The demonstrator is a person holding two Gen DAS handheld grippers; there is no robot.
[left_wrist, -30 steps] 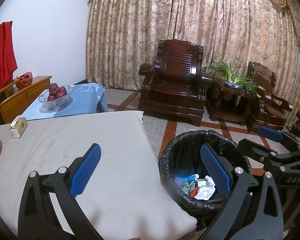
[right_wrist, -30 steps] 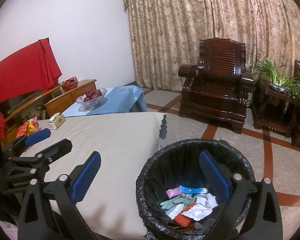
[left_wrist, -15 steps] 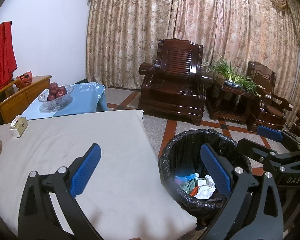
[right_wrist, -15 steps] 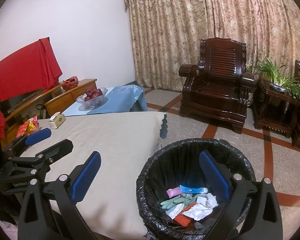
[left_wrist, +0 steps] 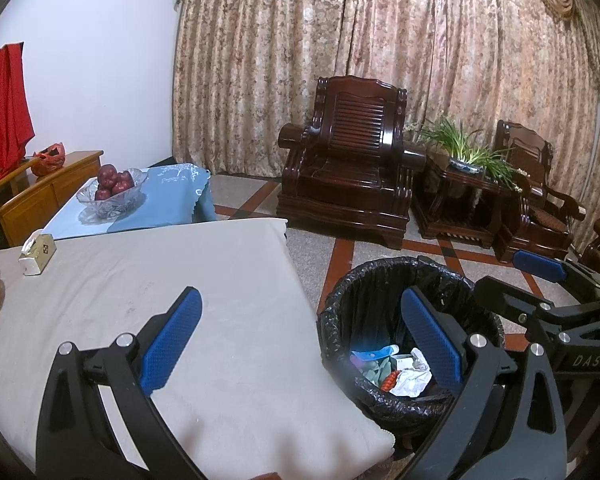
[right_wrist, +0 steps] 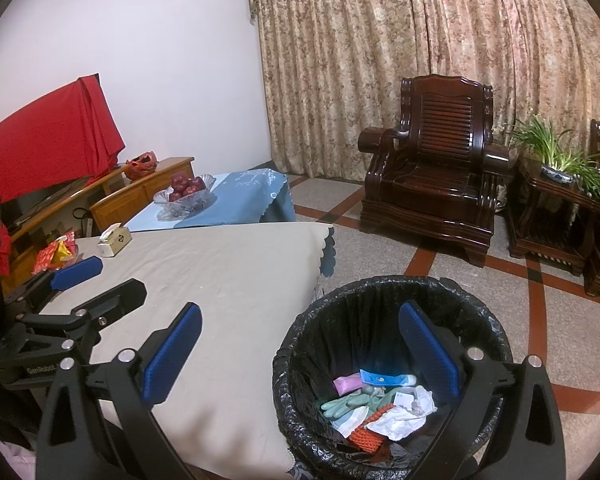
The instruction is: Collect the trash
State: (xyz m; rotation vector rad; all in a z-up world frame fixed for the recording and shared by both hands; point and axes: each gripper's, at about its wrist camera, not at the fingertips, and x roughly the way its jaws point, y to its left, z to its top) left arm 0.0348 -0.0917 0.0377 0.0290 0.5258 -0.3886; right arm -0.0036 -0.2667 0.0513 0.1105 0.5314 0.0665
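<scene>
- Left wrist view: left gripper [left_wrist: 300,332], black frame, blue pads, fingers spread wide, nothing between them. Left pad hangs over the beige tablecloth-covered table [left_wrist: 148,280], right pad over the bin mouth.
- Round bin with black plastic liner [left_wrist: 404,292] stands on the tiled floor, just beside the table's right edge, near its front right corner.
- Trash pile in the bin bottom [left_wrist: 392,368]: crumpled white paper, a blue wrapper, something orange, greenish bits.
- Right gripper [left_wrist: 516,280] visible at the right, beyond the bin; fingers apart, empty.
- Small tissue box [left_wrist: 38,250] near the table's far left edge.
- Right wrist view: right gripper [right_wrist: 300,336] fingers wide, holding nothing; left pad over the table's near right edge, right pad inside the bin rim outline.
- Bin [right_wrist: 312,344] touches or nearly touches the cloth edge; cannot tell which.
- Trash [right_wrist: 376,404] clearer here: green glove, pink packet, blue-white tube, orange ribbed piece, white paper.
- Left gripper [right_wrist: 100,280] at the left over the table, fingers parted.
- Glass bowl of red fruit [right_wrist: 186,194] on the blue-clothed table behind.
</scene>
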